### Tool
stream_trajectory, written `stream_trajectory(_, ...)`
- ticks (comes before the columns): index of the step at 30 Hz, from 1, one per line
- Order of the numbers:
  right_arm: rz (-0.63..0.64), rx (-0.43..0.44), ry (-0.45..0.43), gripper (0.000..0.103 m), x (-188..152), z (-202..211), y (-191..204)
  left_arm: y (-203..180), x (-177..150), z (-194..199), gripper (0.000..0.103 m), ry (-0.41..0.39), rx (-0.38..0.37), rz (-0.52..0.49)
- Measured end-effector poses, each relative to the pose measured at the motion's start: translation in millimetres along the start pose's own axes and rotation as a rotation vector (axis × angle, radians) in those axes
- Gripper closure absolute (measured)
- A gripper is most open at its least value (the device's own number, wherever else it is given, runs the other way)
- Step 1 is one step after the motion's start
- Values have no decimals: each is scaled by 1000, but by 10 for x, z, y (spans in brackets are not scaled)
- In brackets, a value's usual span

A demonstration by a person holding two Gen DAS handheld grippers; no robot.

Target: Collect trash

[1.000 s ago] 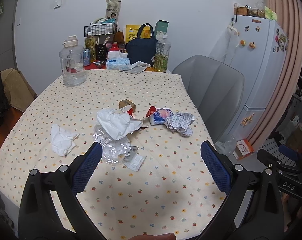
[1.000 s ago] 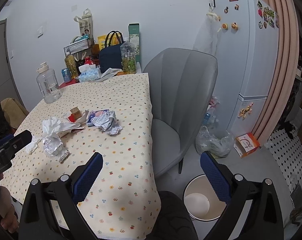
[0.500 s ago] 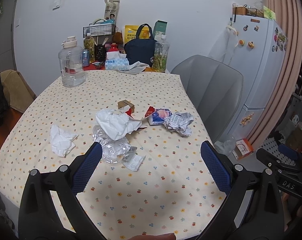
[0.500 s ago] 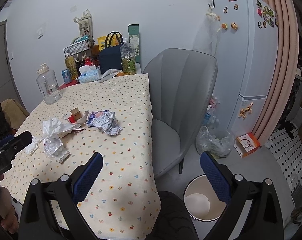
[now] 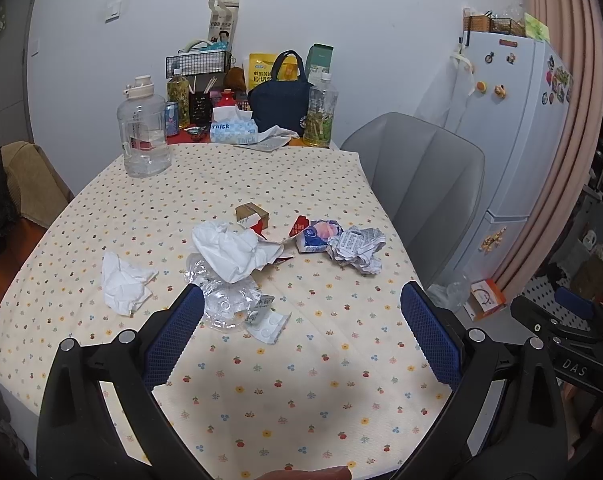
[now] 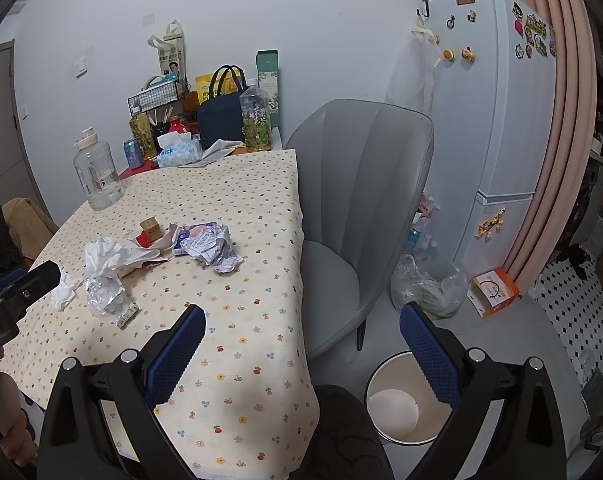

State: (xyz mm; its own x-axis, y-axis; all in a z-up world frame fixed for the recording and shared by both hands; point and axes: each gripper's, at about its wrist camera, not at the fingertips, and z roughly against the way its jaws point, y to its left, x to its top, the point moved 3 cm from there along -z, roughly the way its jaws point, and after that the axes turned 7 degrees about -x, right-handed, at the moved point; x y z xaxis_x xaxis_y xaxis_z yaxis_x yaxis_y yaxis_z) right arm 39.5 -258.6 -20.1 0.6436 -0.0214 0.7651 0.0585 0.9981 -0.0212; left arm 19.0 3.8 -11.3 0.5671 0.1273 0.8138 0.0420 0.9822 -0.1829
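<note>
Lying mid-table on the floral tablecloth (image 5: 285,380): a big crumpled white tissue (image 5: 231,250) over a crushed clear plastic bottle (image 5: 227,304), a smaller white tissue wad (image 5: 123,282) to the left, a blue-and-pink wrapper (image 5: 315,236) and a balled printed paper (image 5: 355,248) to the right. Barely changed from half a second ago, only nudged slightly nearer. Left gripper (image 5: 301,316) spread wide, empty, near fingertip beside the bottle. Right gripper (image 6: 301,332) likewise released, holding nothing, hovering between table edge and white round bin (image 6: 401,404), trash far left of it.
</note>
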Motion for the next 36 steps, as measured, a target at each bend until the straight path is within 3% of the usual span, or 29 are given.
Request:
stream_trajectory(26,25,42,-23,7,-28,-38,43,18,-2,15,6,-5,0,10)
stream_trajectory(32,62,65,-33,7,10,-75,135,117,35,31,6,-23,-4,45)
stream_trajectory(36,61,105,-37,7,67,-119,214,294,63,50,6,-49,38,102)
